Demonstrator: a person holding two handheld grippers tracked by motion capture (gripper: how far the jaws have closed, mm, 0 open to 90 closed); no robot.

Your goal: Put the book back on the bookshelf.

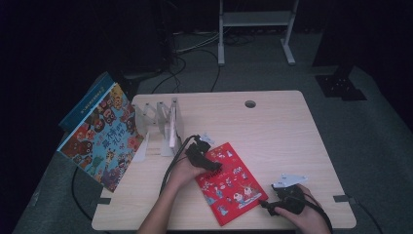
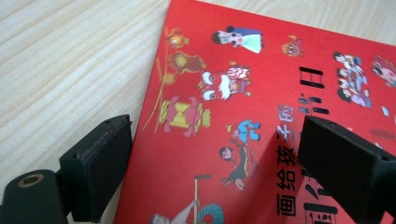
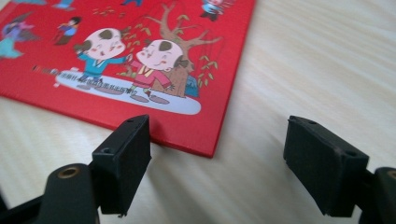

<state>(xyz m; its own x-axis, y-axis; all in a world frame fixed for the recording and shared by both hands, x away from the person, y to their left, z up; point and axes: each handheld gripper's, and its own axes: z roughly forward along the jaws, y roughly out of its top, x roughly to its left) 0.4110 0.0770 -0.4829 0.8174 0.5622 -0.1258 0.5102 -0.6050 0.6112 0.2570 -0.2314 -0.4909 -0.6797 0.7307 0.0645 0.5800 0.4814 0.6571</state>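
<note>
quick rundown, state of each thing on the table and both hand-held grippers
red illustrated picture book: closed, flat on the table, cover up
large blue illustrated book: closed, propped upright at the table's left edge
clear acrylic book rack: standing
left hand-held gripper: open, over the red book's edge
right hand-held gripper: open, at the red book's corner, gripping nothing

A pale wooden table (image 1: 277,122) stands on grey carpet (image 1: 375,141) in a dim room; black cables (image 1: 180,63) trail behind it; a white metal frame (image 1: 255,22), perhaps a stand, rises beyond.
</note>
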